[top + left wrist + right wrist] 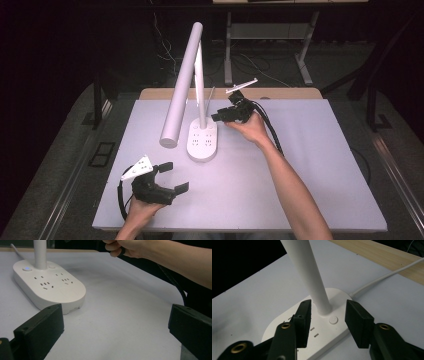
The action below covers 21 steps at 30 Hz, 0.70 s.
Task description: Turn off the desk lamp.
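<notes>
A white desk lamp stands on the mat, its oval base (202,142) carrying several sockets. Its stem (200,85) rises at the base's far end, and the long tube head (180,85) slants down to the left. My right gripper (216,117) reaches in from the right at the foot of the stem. In the right gripper view its jaws (328,303) stand on either side of the stem (309,272), over a round button (333,320), without touching it. My left gripper (175,176) rests open near the front left, empty, facing the base (50,290).
The lamp's white cable (382,277) runs off the back towards the wooden table edge (280,93). A small blue-lit button (27,268) sits beside the stem. The pale mat (300,175) stretches bare to the right and front. Dark floor and metal frames lie beyond.
</notes>
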Available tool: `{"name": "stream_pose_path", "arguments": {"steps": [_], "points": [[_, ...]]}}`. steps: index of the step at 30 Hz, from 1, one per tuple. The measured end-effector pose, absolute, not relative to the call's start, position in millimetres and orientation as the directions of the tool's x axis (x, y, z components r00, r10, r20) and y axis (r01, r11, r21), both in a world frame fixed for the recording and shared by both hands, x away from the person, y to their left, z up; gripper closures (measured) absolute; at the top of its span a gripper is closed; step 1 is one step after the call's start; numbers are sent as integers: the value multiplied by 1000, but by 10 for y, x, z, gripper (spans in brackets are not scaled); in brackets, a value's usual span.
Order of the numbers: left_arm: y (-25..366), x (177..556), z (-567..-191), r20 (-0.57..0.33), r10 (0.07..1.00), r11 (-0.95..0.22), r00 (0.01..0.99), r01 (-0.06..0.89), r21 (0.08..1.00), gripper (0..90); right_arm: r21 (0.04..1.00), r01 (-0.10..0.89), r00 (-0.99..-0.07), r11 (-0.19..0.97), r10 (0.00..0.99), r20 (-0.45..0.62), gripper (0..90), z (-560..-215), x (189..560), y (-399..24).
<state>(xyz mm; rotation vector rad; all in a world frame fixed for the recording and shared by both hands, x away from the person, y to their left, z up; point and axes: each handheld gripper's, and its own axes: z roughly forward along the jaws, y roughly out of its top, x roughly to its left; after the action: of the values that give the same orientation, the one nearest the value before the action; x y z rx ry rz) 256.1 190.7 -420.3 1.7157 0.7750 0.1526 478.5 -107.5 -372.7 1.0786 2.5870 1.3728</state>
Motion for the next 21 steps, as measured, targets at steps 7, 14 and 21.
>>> {"name": "stream_pose_path", "arguments": {"steps": [7,14,21], "points": [[1918,2568,-4202,-312,562,-67,766,418,906,0,724,586,-749,365,584,312,763,-3840,4826,-1031],[1945,2576,-4197,-319,565,-52,761,419,906,0,709,603,-737,366,596,318,890,-3990,4862,-968],[1948,2571,-4197,-320,563,-53,762,420,906,0,697,603,-735,389,610,295,900,-4105,4860,-842]]}}
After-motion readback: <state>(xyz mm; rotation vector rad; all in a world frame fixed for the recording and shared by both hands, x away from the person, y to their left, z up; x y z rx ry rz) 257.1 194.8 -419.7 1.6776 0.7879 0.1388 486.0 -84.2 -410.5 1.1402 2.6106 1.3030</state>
